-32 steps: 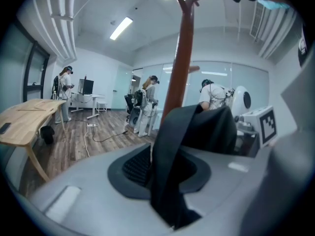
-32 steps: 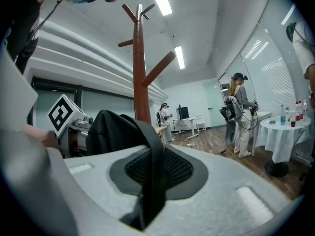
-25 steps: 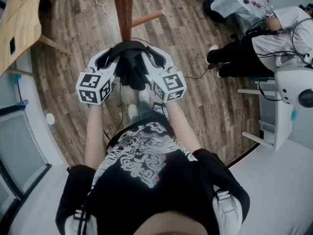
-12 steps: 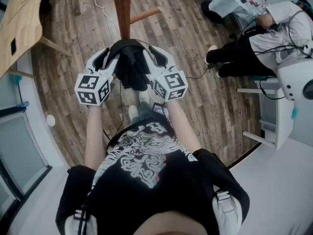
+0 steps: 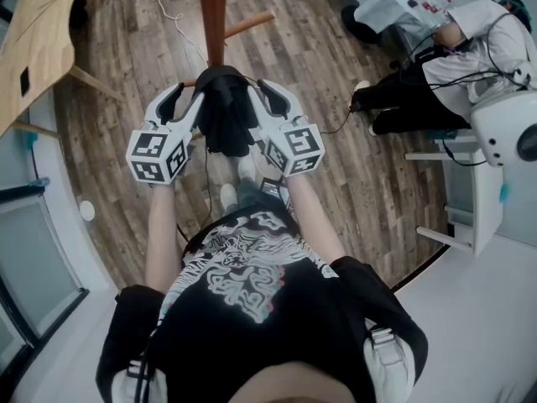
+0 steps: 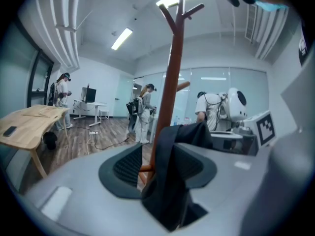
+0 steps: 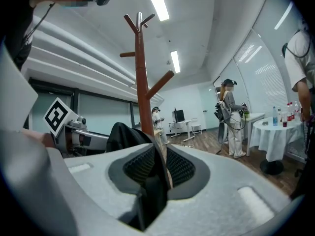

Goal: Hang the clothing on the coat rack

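The dark garment [image 5: 225, 122] hangs bunched between the two grippers, on the near side of the wooden coat rack [image 5: 213, 15] and close to its pole. The right gripper [image 7: 160, 168] pinches a fold of it tight. The left gripper [image 6: 158, 165] has just been opening its jaws, and the cloth lies slack between them, against one pad. With one grip carrying it, the right hand should probably raise the fabric over a side peg [image 5: 248, 27] before letting go. Whether it holds a collar or a loop is unclear.
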Action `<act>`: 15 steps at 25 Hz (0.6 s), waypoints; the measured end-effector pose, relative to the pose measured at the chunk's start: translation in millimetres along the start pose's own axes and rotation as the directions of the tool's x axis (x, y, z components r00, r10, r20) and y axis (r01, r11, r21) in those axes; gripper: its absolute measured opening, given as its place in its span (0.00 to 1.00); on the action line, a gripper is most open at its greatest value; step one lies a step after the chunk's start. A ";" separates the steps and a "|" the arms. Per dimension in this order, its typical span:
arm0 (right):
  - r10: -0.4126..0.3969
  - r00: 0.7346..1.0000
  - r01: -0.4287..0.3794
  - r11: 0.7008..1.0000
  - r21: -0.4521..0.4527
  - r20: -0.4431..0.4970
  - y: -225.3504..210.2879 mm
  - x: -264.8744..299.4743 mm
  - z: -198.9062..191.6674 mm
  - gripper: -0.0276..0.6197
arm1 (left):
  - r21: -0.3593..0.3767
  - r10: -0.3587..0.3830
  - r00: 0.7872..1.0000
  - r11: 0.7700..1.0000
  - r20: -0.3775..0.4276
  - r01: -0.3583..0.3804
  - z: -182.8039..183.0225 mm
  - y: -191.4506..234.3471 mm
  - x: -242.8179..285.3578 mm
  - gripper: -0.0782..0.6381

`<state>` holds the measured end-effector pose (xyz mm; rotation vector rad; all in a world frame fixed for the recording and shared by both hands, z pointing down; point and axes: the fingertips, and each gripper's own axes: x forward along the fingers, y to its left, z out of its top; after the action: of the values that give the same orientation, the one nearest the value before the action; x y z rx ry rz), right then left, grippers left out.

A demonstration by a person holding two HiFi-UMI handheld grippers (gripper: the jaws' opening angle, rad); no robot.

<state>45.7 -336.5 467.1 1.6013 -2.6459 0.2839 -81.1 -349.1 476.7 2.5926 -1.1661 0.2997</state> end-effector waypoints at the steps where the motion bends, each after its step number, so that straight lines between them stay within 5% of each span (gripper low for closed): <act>1: 0.001 1.000 -0.001 1.000 -0.005 0.004 1.6 -0.9 1.3 0.16 | -0.001 -0.003 1.000 1.000 0.011 0.003 2.0 -0.7 -2.5 0.33; 8: 0.014 0.999 -0.014 1.000 -0.014 0.033 18.1 -8.4 10.3 0.15 | -0.021 0.002 0.997 1.000 0.078 0.000 10.9 -0.6 -21.8 0.33; 9: 0.007 0.999 -0.007 1.000 -0.014 0.042 18.7 -10.3 12.6 0.06 | -0.021 0.008 0.996 1.000 0.088 -0.006 11.7 -0.5 -24.6 0.31; 12: -0.017 0.998 0.020 0.999 -0.048 0.052 19.8 -14.8 17.0 0.04 | 0.022 0.042 0.992 0.999 0.115 -0.045 13.7 -1.3 -33.2 0.09; 15: -0.032 0.998 0.036 0.995 -0.096 0.045 24.0 -17.4 17.8 0.04 | 0.049 0.060 0.990 0.997 0.129 -0.067 14.5 -2.8 -38.5 0.09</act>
<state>33.8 -313.5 444.1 1.6393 -2.6157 0.1192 -103.0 -325.4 451.0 2.6587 -1.3026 0.1831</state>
